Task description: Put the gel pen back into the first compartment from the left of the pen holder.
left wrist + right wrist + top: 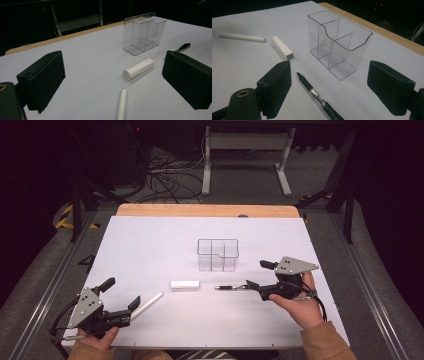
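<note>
I am holding my left gripper (pixel 122 296) low at the frame's lower left, jaws spread wide, the white pen (pixel 147 305) lying just beyond them. My right gripper (pixel 260 275) is hovering at right, jaws apart over the black pen (pixel 229 287). The clear organizer (pixel 218 254) is sitting mid-frame.

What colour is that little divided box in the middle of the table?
The organizer box is clear, colourless plastic; the right gripper view shows it best.
</note>
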`<state>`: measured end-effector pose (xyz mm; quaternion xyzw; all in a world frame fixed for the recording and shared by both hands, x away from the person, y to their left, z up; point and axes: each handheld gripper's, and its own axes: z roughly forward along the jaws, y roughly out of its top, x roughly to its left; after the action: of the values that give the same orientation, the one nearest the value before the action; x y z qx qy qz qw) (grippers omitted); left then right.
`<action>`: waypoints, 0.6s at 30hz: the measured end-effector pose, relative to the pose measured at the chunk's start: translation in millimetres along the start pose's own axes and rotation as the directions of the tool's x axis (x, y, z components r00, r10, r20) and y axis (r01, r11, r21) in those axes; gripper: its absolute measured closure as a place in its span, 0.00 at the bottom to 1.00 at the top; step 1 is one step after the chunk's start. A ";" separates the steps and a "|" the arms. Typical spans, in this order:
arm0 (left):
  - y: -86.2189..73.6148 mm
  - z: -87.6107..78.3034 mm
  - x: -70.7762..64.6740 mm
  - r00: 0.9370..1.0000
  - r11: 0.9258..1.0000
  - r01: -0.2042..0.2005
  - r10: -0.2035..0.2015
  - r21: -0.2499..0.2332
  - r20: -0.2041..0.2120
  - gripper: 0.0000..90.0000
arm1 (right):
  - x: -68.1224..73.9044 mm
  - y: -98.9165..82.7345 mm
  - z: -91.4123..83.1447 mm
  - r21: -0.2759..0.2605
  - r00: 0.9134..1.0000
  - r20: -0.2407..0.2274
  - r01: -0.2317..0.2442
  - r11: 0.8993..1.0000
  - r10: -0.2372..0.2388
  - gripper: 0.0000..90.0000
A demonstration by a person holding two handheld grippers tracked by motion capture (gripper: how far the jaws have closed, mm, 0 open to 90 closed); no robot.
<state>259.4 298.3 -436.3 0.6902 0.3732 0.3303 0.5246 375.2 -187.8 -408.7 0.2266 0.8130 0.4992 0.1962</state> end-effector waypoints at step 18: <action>-1.1 -1.1 1.1 1.000 1.000 0.002 -0.002 0.002 -0.010 0.07 | -7.3 20.6 12.9 0.181 0.967 -0.212 0.179 0.967 -0.140 0.44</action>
<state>258.9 300.0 -437.0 0.6885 0.3771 0.3329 0.5223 391.8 -174.4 -394.9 0.1278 0.8898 0.4182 0.1304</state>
